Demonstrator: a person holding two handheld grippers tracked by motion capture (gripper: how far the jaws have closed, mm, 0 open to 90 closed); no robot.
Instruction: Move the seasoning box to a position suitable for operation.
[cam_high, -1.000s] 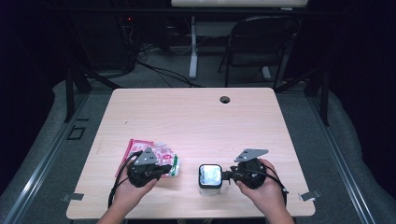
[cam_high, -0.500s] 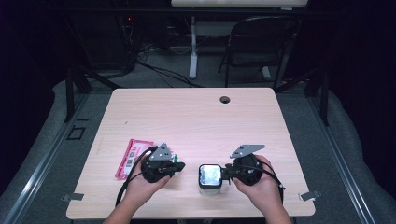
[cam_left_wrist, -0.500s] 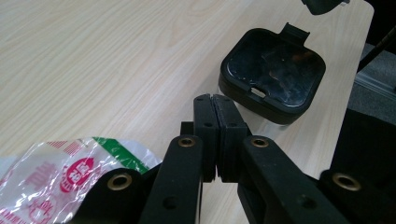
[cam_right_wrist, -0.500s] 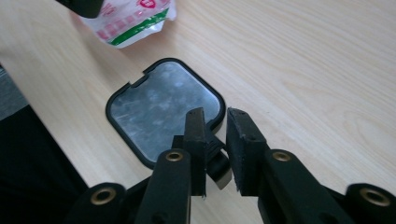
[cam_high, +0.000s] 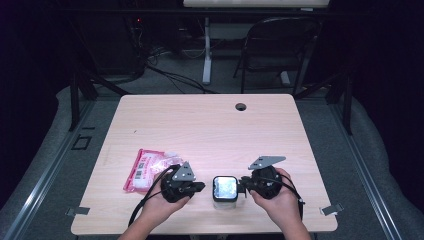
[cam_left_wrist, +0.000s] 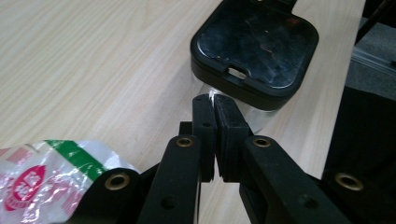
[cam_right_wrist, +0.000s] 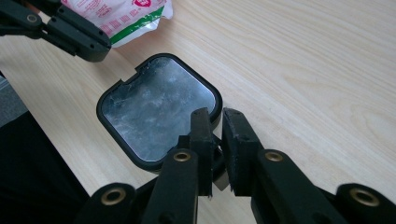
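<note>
A small clear container with a black square lid (cam_high: 224, 187) stands near the table's front edge. My right gripper (cam_high: 243, 184) comes at it from the right. In the right gripper view its jaws (cam_right_wrist: 217, 114) sit narrowly apart at the lid's (cam_right_wrist: 156, 107) rim, closed on a tab of it. My left gripper (cam_high: 202, 186) points at the container from the left. Its jaws (cam_left_wrist: 214, 99) are pressed together with nothing between them, the tips touching or almost touching the clear wall under the lid (cam_left_wrist: 254, 42). A pink and white snack packet (cam_high: 146, 170) lies flat behind the left hand.
The wooden table (cam_high: 210, 130) has a cable hole (cam_high: 241, 106) at the back. A folding chair (cam_high: 277, 45) and floor cables (cam_high: 165, 62) lie beyond the far edge. Metal clips (cam_high: 331, 210) sit at the front corners.
My left gripper has come off the snack packet and moved right to the container. The packet stays on the table at the left. The right gripper has barely moved.
</note>
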